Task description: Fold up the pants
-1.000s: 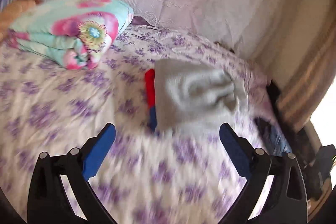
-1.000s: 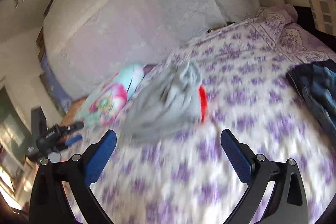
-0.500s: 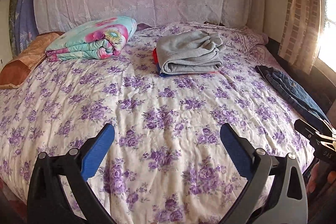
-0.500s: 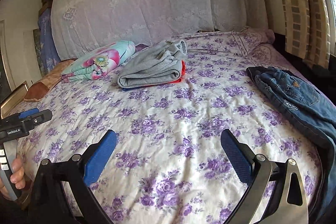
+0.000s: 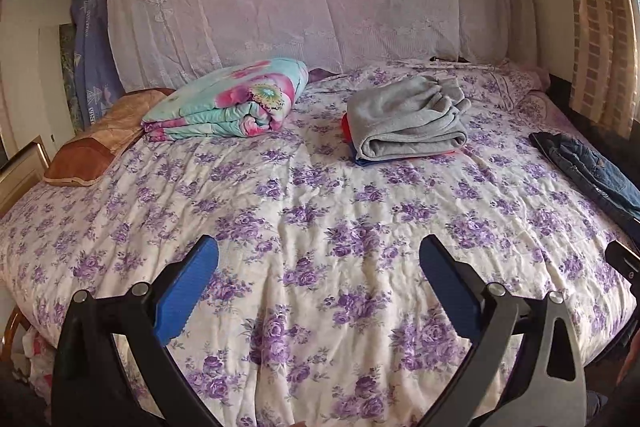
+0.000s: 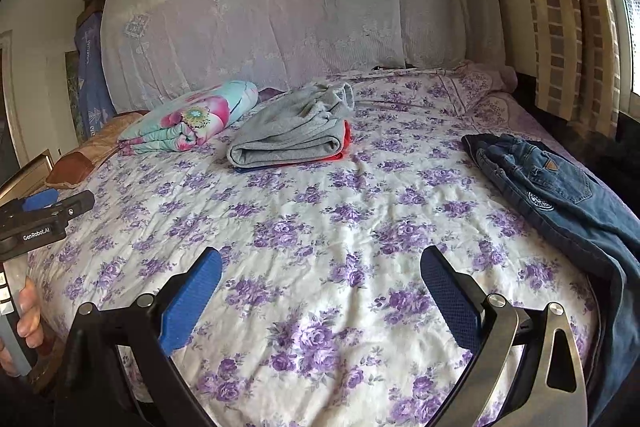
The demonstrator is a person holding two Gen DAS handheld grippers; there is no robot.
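I see the blue jeans lying crumpled at the bed's right edge, round patch showing. Both my left gripper and right gripper are spread wide, empty. "GenRobot.AI" reads on the left.

The bedspread is quilted cotton-like cloth, matt and puckered along its stitching. The jeans are coarse blue denim with a small leather-looking patch. The grey pants look like soft, fuzzy fleece. The floral blanket has a faint sheen (perhaps a smooth synthetic). The right gripper has rough-textured blue pads on matt black plastic arms with brushed metal plates.
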